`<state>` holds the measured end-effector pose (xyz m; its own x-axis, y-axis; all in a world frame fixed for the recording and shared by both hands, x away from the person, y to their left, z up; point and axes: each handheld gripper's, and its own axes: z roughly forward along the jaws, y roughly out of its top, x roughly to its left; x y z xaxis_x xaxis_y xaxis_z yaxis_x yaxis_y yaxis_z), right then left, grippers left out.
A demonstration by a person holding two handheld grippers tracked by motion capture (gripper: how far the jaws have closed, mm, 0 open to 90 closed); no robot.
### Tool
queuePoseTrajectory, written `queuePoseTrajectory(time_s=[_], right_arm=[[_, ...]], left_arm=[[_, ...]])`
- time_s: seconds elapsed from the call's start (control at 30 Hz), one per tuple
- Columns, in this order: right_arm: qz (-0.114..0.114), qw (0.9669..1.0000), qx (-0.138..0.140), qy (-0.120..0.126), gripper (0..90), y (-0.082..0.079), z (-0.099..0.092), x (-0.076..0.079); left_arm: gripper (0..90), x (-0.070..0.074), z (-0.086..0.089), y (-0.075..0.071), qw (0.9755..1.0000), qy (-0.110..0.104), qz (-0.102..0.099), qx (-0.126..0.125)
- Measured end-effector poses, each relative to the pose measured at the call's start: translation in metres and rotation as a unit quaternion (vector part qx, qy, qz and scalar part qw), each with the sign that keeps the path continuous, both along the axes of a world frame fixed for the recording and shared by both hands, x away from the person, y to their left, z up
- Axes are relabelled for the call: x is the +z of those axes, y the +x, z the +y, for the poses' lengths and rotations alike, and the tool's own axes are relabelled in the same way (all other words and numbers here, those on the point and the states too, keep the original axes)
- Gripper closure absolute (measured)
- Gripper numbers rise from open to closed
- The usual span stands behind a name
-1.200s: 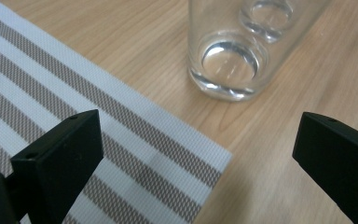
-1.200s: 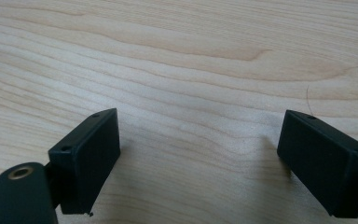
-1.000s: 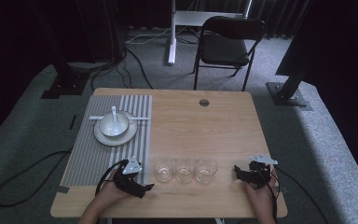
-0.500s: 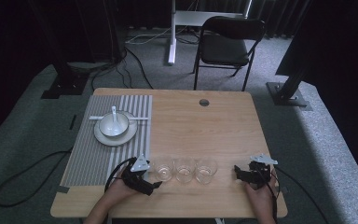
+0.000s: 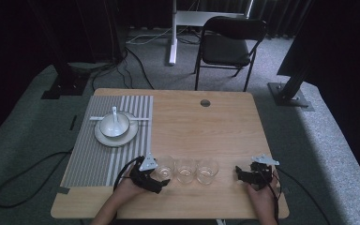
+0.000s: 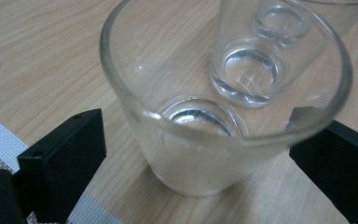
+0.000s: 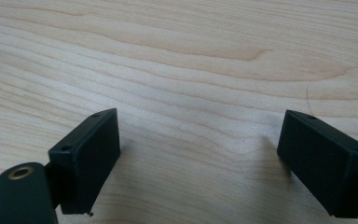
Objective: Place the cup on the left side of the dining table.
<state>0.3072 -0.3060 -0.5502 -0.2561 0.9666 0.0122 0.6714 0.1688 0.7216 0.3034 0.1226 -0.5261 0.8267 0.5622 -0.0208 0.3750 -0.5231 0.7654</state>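
Note:
Three clear empty glasses stand in a row near the table's front edge: left glass (image 5: 165, 166), middle glass (image 5: 186, 169), right glass (image 5: 207, 169). My left gripper (image 5: 163, 180) reaches in from the left around the left glass (image 6: 205, 154). Its jaws have just been closing, and the glass stands between them. The left pad (image 6: 74, 149) shows a strip of wood between itself and the glass wall, while the right pad (image 6: 340, 158) sits close against the glass. My right gripper (image 5: 239, 172) rests on the table to the right of the row, and it (image 7: 198, 158) is open over bare wood.
A striped placemat (image 5: 98, 159) lies on the table's left side, carrying a plate (image 5: 104, 139) with a white bowl (image 5: 114, 124) and spoon. A round hole (image 5: 205, 102) sits near the table's far edge. A black chair (image 5: 229, 44) stands beyond the table.
My left gripper has slid rightward to the left glass, which now stands between its jaws. The right gripper has stayed where it was.

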Motion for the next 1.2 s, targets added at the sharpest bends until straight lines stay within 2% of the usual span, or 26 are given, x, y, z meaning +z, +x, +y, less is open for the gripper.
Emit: queuePoseTrajectory(time_s=[0.23,0.37,0.43,0.5,0.57,0.6,0.63,0.67,0.7,0.77,0.8,0.83,0.97,1.0,1.1,1.2], right_arm=[[0.000,1.0000,-0.001,0.000,12.5,0.000,0.000,0.000],[0.000,1.0000,-0.001,0.000,12.5,0.000,0.000,0.000],[0.001,1.0000,-0.002,0.001,12.5,0.000,0.000,0.000],[0.001,1.0000,-0.003,0.001,12.5,0.000,0.000,0.000],[0.001,1.0000,-0.003,0.001,12.6,0.000,0.000,0.000],[0.001,1.0000,-0.003,0.001,12.5,0.000,0.000,0.000],[0.001,1.0000,-0.003,0.001,12.5,0.000,0.000,0.000],[0.001,1.0000,-0.003,0.001,12.5,0.000,0.000,0.000],[0.001,1.0000,-0.003,0.001,12.5,0.000,0.000,0.000],[0.001,1.0000,-0.003,0.001,12.5,0.000,0.000,0.000],[0.001,1.0000,-0.003,0.001,12.5,0.000,0.000,0.000],[0.001,1.0000,-0.003,0.001,12.6,0.000,0.000,0.000],[0.001,1.0000,-0.003,0.001,12.6,0.000,0.000,0.000],[0.001,1.0000,-0.004,0.001,12.6,0.000,0.000,0.000],[0.001,1.0000,-0.004,0.001,12.6,0.000,0.000,0.000],[0.000,1.0000,-0.005,0.001,12.6,0.000,0.000,0.000]], left_arm=[[4.3,-0.003,-0.008,0.002,1.0000,-0.005,-0.004,0.006],[5.8,-0.003,-0.011,0.003,0.9997,-0.021,-0.012,0.010],[5.8,-0.003,-0.013,0.003,0.9995,-0.022,-0.016,0.015],[6.6,-0.004,-0.014,0.003,0.9995,-0.028,-0.011,0.014],[7.3,-0.005,-0.017,0.003,0.9995,-0.025,-0.014,0.015],[8.1,-0.005,-0.017,0.002,0.9994,-0.028,-0.018,0.013],[14.4,-0.005,-0.017,0.000,0.9990,-0.029,-0.028,0.018],[14.5,-0.005,-0.017,0.000,0.9990,-0.029,-0.028,0.018],[14.5,-0.006,-0.016,0.000,0.9988,-0.038,-0.026,0.018],[17.9,-0.005,-0.012,-0.001,0.9976,-0.052,-0.038,0.025],[18.1,-0.005,-0.011,-0.001,0.9974,-0.060,-0.032,0.026],[18.1,-0.006,-0.012,0.000,0.9977,-0.055,-0.027,0.028],[18.1,-0.009,-0.017,0.000,0.9980,-0.044,-0.031,0.033],[20.5,-0.009,-0.018,-0.001,0.9977,-0.041,-0.038,0.039],[20.8,-0.010,-0.019,-0.001,0.9973,-0.039,-0.042,0.045],[20.9,-0.008,-0.020,-0.002,0.9977,-0.032,-0.037,0.047]])
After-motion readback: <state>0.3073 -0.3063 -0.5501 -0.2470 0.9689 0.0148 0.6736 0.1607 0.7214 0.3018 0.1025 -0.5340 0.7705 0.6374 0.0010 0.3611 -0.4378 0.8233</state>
